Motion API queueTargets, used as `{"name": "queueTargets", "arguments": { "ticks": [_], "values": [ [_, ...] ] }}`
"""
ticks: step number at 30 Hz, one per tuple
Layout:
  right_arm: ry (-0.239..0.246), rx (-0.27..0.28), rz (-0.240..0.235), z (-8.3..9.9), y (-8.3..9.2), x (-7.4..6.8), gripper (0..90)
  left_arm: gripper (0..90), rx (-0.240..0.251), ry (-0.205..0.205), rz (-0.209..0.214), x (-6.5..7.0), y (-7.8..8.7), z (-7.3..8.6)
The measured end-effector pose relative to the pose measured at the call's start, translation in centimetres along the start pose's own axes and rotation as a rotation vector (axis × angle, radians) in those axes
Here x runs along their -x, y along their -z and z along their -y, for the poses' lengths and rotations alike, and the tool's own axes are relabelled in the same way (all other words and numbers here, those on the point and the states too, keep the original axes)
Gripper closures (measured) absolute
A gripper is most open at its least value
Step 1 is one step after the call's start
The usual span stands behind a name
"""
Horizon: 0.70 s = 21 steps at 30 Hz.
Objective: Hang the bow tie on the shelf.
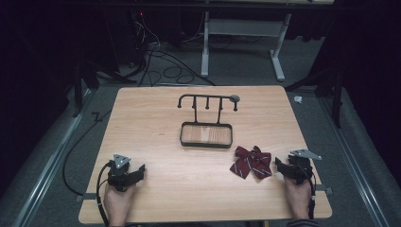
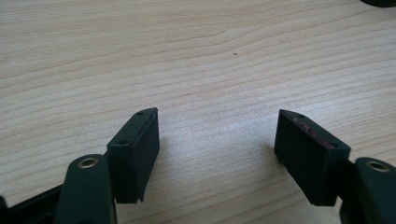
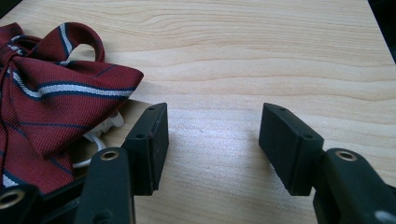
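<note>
While my right gripper (image 3: 212,140) rests on the table (image 1: 156,113) with its jaws wide apart and nothing between them, the striped bow tie (image 1: 251,162) lies just beside it, on the side toward the rack (image 1: 206,124). I judge the best grab is at the knot, not a loose loop. My left gripper (image 2: 217,149), also agape and empty, sits well apart from the bow tie.
</note>
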State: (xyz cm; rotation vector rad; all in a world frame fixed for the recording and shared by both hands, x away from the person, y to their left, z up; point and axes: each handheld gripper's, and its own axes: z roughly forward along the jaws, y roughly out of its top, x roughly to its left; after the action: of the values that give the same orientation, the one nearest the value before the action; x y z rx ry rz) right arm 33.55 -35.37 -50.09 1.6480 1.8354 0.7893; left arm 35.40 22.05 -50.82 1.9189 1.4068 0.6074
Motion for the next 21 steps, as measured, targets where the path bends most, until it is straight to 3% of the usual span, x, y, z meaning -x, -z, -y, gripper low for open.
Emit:
{"name": "queueTargets", "arguments": {
  "ticks": [21],
  "values": [
    [-0.002,0.002,-0.005,0.05,0.05,-0.04,44.4,30.4,0.002,0.007,0.012,-0.10,0.04,0.03]
  ]
}}
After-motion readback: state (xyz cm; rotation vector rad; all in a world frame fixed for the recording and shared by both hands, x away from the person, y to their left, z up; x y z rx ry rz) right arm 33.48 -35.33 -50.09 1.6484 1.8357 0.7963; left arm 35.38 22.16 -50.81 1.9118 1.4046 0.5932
